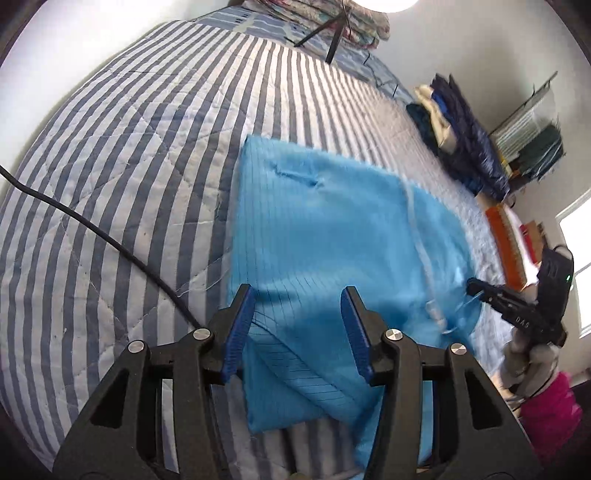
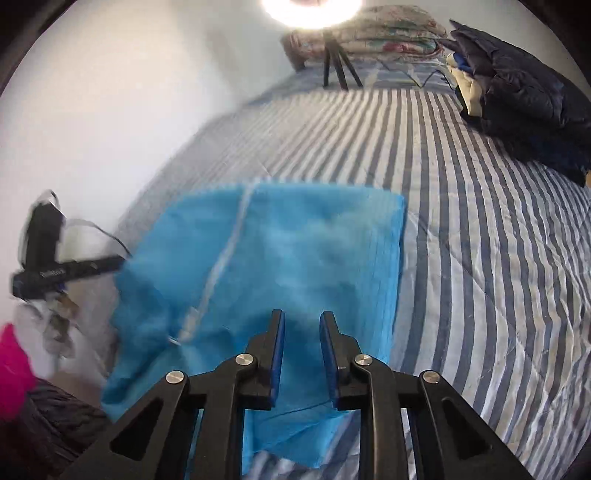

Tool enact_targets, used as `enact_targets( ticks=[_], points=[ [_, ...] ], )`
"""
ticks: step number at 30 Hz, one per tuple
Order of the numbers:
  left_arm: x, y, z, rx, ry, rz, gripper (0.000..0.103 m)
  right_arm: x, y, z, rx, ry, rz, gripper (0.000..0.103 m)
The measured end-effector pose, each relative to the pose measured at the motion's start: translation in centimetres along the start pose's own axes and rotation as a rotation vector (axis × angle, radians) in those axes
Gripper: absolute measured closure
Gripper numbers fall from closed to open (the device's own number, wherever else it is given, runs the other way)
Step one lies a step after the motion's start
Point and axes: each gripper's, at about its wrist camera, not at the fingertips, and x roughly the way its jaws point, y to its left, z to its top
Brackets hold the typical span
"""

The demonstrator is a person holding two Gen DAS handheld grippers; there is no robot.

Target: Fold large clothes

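Observation:
A light blue garment [image 1: 332,221] [image 2: 295,251] lies partly folded on the striped bed quilt [image 1: 129,184] [image 2: 480,258], with a white zip line along one side. My left gripper [image 1: 299,291] is open over the garment's near edge, where a folded flap lies below its blue pads. My right gripper [image 2: 301,314] hovers over the near part of the cloth, jaws a little apart, and the cloth shows through the gap unpinched. Each gripper also appears in the other's view, the right gripper [image 1: 474,286] at the garment's right edge and the left gripper [image 2: 118,261] at its left edge, both blurred.
A pile of dark blue and cream clothes [image 1: 469,147] [image 2: 524,99] sits on the bed's far right side. A black tripod [image 1: 332,40] [image 2: 334,62] and folded floral bedding [image 2: 388,33] stand at the head. A black cable [image 1: 92,229] crosses the quilt. A gloved hand [image 1: 532,362] holds the right gripper.

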Motion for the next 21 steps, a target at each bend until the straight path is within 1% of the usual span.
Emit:
enact_targets(
  ticks=[1,2,3,4,6,8,10,11,12,13,15,16,17,20,21],
  points=[
    [0.6,0.2,-0.3,0.008,0.008,0.021,0.054,0.7,-0.4,-0.4,0.002,0.035,-0.021,0.083],
    [1.2,0.4,-0.7,0.011,0.021,0.047,0.054,1.4,-1.0,-0.9,0.013,0.07,-0.031,0.086],
    [1.9,0.8,-1.0,0.013,0.039,0.062,0.054,2.0,-1.2,-1.1,0.024,0.091,-0.032,0.086],
    [1.8,1.0,-1.3,0.026,0.019,0.055,0.054,2.0,-1.6,-1.5,0.03,0.102,-0.022,0.086],
    [1.5,1.0,-1.4,0.046,0.036,0.059,0.054,1.0,-1.5,-1.9,0.009,0.118,-0.013,0.086],
    [0.4,1.4,-1.2,0.028,0.024,0.045,0.054,-0.4,-1.8,-2.1,-0.001,0.111,-0.009,0.085],
    [-0.9,2.5,-0.9,-0.025,0.009,-0.001,0.054,-2.3,-2.9,-2.2,0.036,0.063,0.034,0.079],
    [-1.3,3.1,-0.7,-0.054,0.004,-0.025,0.054,-3.3,-3.7,-2.1,0.06,0.03,0.053,0.072],
    [-1.8,3.8,-0.4,-0.087,-0.006,-0.053,0.051,-4.2,-4.5,-2.2,0.082,-0.007,0.059,0.065],
    [-2.1,4.5,0.0,-0.123,-0.014,-0.084,0.045,-4.8,-5.2,-2.3,0.1,-0.042,0.058,0.062],
    [-2.3,5.8,0.7,-0.209,-0.018,-0.145,0.042,-5.3,-6.8,-2.2,0.139,-0.104,0.063,0.045],
    [-2.2,6.4,1.1,-0.255,-0.013,-0.181,0.042,-5.2,-7.7,-2.2,0.169,-0.119,0.072,0.041],
    [-2.1,7.1,1.4,-0.287,-0.005,-0.208,0.042,-4.9,-8.2,-2.2,0.199,-0.121,0.088,0.035],
    [-1.1,8.2,2.3,-0.333,0.043,-0.272,0.041,-3.2,-10.3,-2.3,0.29,-0.082,0.181,0.035],
    [-0.9,8.5,2.5,-0.339,0.051,-0.275,0.041,-2.6,-10.6,-2.4,0.307,-0.065,0.215,0.035]
  ],
)
